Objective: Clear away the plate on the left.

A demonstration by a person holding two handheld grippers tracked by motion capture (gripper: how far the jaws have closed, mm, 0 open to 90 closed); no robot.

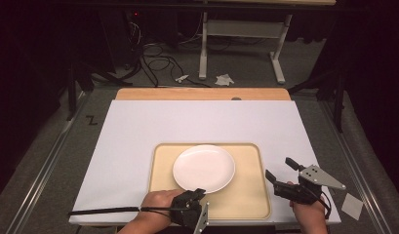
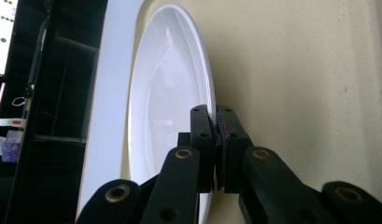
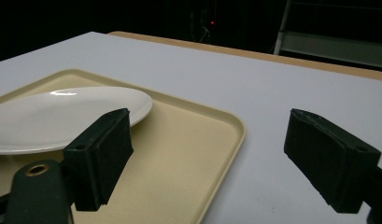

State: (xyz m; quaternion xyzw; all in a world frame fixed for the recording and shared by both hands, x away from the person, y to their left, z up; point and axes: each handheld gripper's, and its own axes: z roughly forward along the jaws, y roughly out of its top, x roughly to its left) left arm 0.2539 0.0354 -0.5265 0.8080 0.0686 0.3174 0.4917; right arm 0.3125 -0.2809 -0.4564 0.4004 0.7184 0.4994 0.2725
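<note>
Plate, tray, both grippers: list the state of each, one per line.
Plate: empty, lying on the tray, near rim pinched by the left gripper.
Tray: flat on the white table, holding the plate.
Left gripper: jaws shut on the plate's rim.
Right gripper: jaws open, holding nothing, beside the tray.

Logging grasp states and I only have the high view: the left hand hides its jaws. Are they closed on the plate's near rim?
Observer: Yes. In the left gripper view the left gripper jaws pinch the white plate rim.
Reviewer: And the right one?
Observer: The right gripper jaws stand wide apart, holding nothing.
Reviewer: Is it over the tray?
Observer: It straddles the beige tray edge; one jaw is over the tray, the other over the white table.
</note>
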